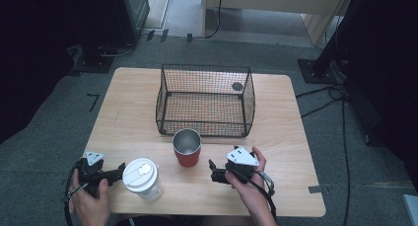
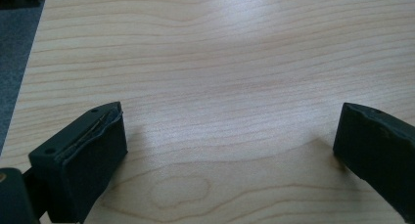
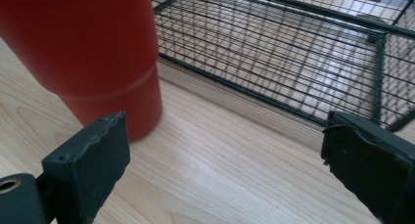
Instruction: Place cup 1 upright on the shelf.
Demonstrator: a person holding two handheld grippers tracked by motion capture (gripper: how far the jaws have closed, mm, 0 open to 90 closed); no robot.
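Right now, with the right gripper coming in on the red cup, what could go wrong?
1. The red cup stands upright and open just in front of the wire basket; a sideways nudge from the open right gripper could tip it or shove it against the mesh.
2. In the right gripper view the cup sits off to the left of the jaws, not between them, so closing now would probably miss.
3. The white lidded cup stands close to the left gripper; an elbow move may topple it.

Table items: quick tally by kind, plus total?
Cups: 2, a red cup with no lid and a clear cup with a white lid
Wire baskets: 1, the black mesh basket
Handheld grippers: 2, left gripper and right gripper, both with open jaws
Total: 5
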